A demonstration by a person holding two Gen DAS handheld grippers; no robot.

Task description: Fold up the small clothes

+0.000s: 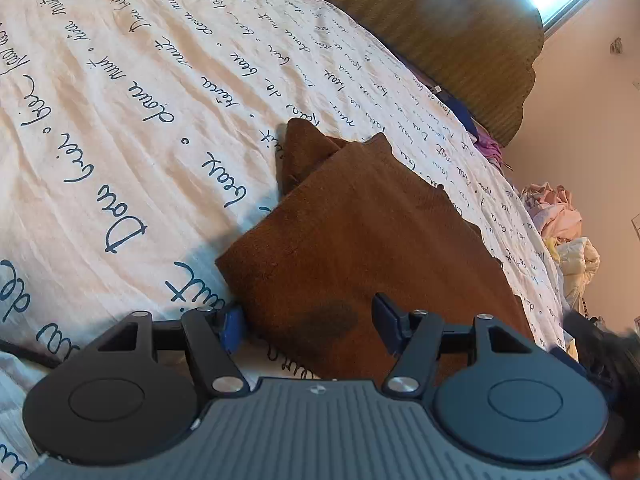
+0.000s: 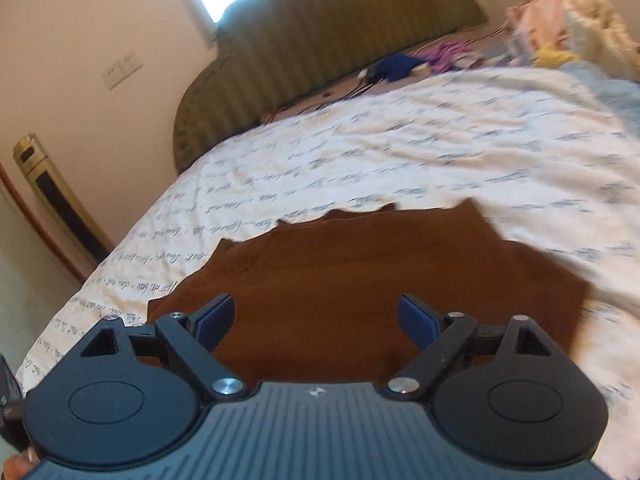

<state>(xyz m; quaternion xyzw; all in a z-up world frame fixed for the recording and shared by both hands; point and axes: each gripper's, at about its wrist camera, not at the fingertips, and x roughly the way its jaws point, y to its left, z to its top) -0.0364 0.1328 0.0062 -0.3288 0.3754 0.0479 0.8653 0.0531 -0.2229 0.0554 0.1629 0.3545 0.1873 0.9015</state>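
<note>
Though already doubled into a rough rectangle, likely needs one more fold: brown knitted garment [image 1: 372, 240] flat on white quilted bedcover printed with blue handwriting [image 1: 120, 120], toward near right of bed, one pointed corner poking out on far side. Left gripper [image 1: 308, 320] low over near left corner, jaws apart, left pad just beside cloth edge, right pad above cloth, neither seen pressing. Right gripper [image 2: 316, 316] over near edge of same garment, jaws wide apart, holding nothing.

Next, probably: close on near corners, lift, carry over to far edge. Calls for all layers caught together and both sides raised evenly, else a skewed fold.

From left wrist: sharp picture, thick folded edge at left, dark patch between pads, perhaps shadow. From right wrist: blurred, yet whole width of garment with ragged far edge, plus tall gold-coloured standing unit [image 2: 44, 184] and white wall socket [image 2: 122, 68] at left wall, absent from other view. In both: olive-green scalloped headboard [image 1: 440, 20], pile of pastel clothes [image 1: 560, 220] far right.
</note>
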